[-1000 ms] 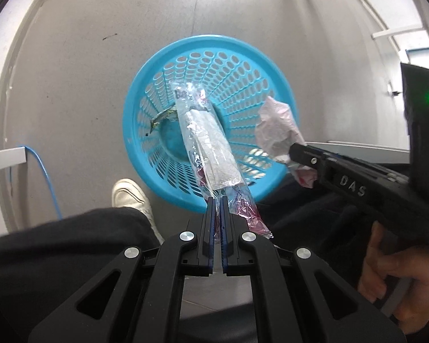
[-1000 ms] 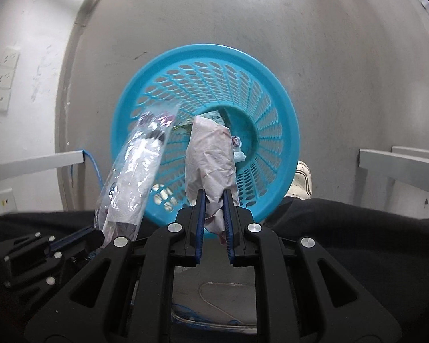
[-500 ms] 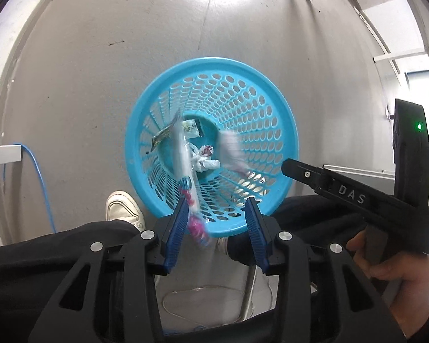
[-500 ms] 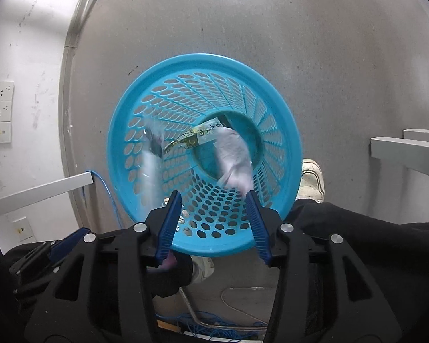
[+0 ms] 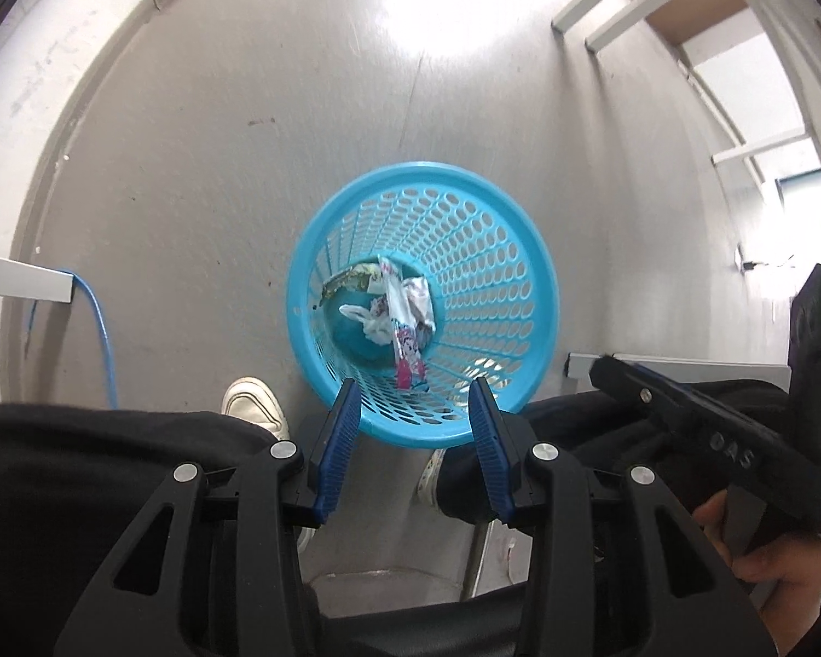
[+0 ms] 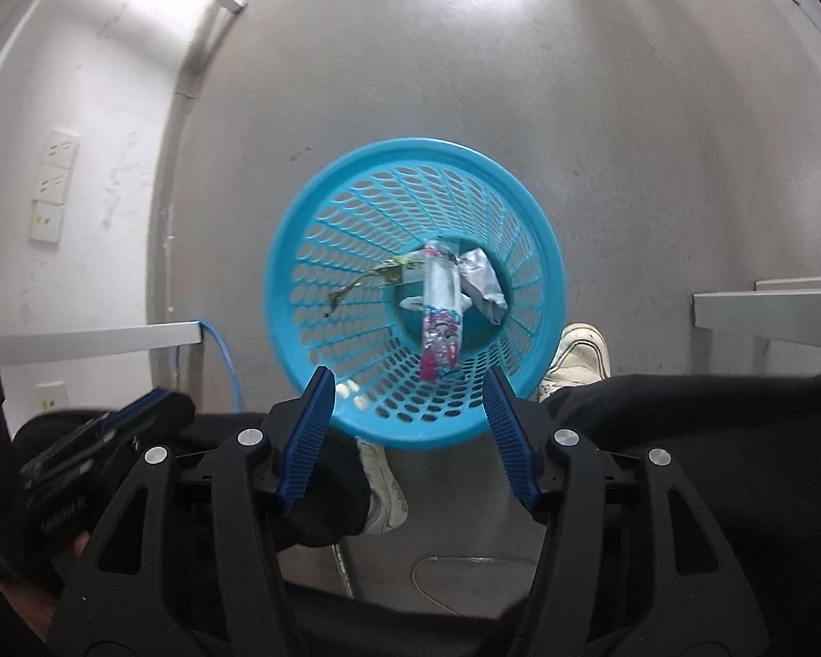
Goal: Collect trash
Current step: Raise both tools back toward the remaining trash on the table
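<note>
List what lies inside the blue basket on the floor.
Inside the blue basket lie a clear wrapper with pink print, a crumpled silver-white wrapper, a green-yellow wrapper and a white scrap. Anything beneath them on the bottom is covered.

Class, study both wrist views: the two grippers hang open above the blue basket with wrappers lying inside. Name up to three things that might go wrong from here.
1. The long clear wrapper leans up the wall of the blue basket; it may catch a later drop.
2. The basket stands close to the white shoe; a foot shift may tip it.
3. The left gripper and right gripper hang side by side over the basket, the right's jaws having just been opening; they may collide.
</note>
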A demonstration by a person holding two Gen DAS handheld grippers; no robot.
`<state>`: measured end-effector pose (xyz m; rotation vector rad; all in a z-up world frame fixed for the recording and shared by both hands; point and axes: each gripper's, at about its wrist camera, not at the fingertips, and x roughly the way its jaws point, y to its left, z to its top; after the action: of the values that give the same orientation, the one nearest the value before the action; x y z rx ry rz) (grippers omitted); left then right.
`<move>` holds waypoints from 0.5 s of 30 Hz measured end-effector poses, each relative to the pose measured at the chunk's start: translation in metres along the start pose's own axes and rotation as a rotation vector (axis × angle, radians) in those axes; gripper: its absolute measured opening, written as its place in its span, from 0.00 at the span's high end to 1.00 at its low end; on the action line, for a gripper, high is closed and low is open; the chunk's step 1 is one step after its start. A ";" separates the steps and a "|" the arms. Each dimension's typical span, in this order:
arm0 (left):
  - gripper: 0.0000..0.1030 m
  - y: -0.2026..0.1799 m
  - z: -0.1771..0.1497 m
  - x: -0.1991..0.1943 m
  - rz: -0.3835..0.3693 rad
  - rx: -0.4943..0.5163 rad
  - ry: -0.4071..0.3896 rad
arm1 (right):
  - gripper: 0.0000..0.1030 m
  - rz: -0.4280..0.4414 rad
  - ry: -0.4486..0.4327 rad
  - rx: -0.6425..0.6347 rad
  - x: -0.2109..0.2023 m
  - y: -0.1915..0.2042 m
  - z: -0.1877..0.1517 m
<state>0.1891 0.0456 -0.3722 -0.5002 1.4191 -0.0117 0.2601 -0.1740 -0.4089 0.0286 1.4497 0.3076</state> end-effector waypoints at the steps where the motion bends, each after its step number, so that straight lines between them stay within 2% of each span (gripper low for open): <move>1: 0.61 -0.001 -0.005 -0.006 -0.004 0.003 -0.017 | 0.45 0.006 -0.012 -0.016 -0.007 0.003 -0.006; 6: 0.61 -0.006 -0.025 -0.037 0.000 0.046 -0.089 | 0.40 0.016 -0.078 -0.132 -0.041 0.023 -0.042; 10: 0.59 -0.005 -0.039 -0.064 0.006 0.089 -0.100 | 0.40 0.010 -0.141 -0.180 -0.075 0.028 -0.069; 15: 0.50 -0.017 -0.069 -0.092 0.061 0.176 -0.191 | 0.35 -0.023 -0.198 -0.274 -0.109 0.040 -0.100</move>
<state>0.1137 0.0355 -0.2840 -0.3036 1.2322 -0.0381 0.1450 -0.1770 -0.3078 -0.1750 1.2019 0.4687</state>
